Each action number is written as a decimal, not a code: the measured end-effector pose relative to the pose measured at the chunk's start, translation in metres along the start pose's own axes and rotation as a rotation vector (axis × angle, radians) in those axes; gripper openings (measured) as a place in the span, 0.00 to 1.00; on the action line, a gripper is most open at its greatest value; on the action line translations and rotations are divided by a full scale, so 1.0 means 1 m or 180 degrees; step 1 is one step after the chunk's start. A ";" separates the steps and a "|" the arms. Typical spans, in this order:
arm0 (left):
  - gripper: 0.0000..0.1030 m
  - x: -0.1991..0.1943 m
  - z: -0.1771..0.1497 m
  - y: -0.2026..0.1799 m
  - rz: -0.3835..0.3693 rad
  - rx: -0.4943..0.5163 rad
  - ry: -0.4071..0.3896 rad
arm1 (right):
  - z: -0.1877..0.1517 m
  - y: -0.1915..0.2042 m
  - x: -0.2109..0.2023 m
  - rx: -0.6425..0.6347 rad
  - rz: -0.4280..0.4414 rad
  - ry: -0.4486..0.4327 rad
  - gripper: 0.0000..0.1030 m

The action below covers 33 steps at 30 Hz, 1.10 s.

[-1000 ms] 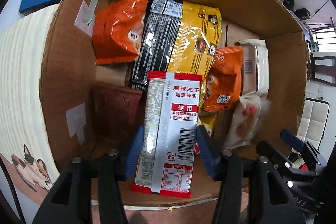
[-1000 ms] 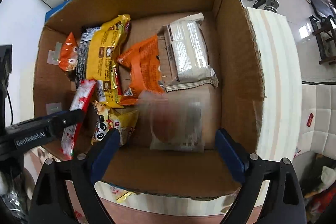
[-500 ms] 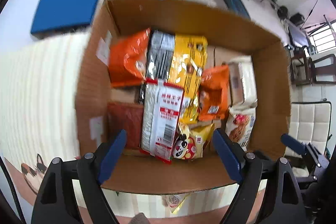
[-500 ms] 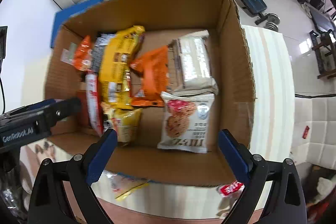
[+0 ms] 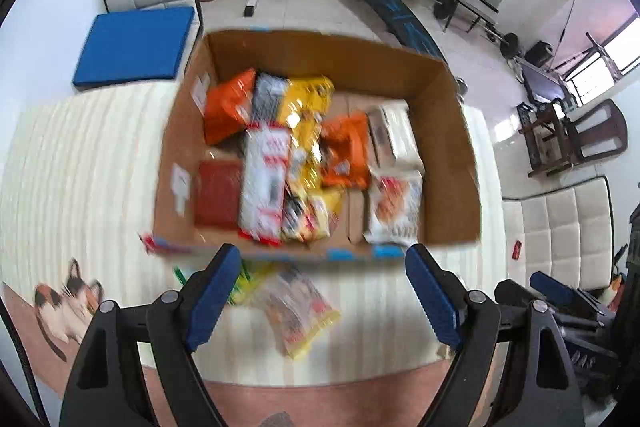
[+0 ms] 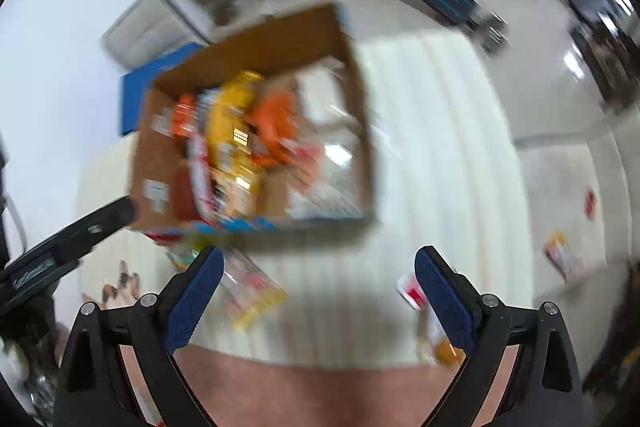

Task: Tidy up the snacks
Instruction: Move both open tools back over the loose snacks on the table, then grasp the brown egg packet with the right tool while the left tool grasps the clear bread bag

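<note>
In the left wrist view our left tool [image 5: 320,291] has let go of the red-and-white packet [image 5: 264,183], which now lies in the cardboard box [image 5: 452,131]; the tool hangs spread and empty, pulled back over the desk [image 5: 80,163]. A yellow-edged packet [image 5: 298,311] waits at the desk's near edge.

The right wrist view, badly blurred, shows our right tool [image 6: 320,301] also spread, empty and backed off, plus loose packets [image 6: 412,293] toward the desk's right edge, unseen from the left.

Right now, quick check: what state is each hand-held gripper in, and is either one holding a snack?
Left hand-held gripper: open, holding nothing.
Right hand-held gripper: open, holding nothing.
</note>
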<state>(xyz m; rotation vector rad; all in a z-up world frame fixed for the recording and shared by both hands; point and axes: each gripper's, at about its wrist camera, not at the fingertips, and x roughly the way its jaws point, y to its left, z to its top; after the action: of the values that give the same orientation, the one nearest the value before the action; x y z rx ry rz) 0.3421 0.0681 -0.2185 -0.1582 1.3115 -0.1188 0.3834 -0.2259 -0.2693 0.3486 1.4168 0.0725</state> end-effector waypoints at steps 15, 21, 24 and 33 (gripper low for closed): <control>0.82 0.091 -0.090 -0.021 0.0141 -0.0040 0.0778 | -0.106 -0.148 0.110 0.1116 -0.0271 0.0879 0.96; 0.82 0.101 -0.097 -0.016 0.0204 -0.0047 0.0843 | -0.114 -0.162 0.132 0.1254 -0.0305 0.0970 0.94; 0.82 0.101 -0.096 -0.015 0.0219 -0.0065 0.0839 | -0.112 -0.164 0.138 0.1262 -0.0363 0.0972 0.83; 0.82 0.104 -0.096 0.002 0.0315 -0.0210 0.0843 | -0.118 -0.154 0.137 0.1010 -0.0586 0.0801 0.72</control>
<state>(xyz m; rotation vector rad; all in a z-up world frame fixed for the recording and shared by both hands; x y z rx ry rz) 0.2757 0.0471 -0.3414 -0.1365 1.5858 -0.0119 0.2661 -0.3137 -0.4561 0.4806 1.7076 -0.2702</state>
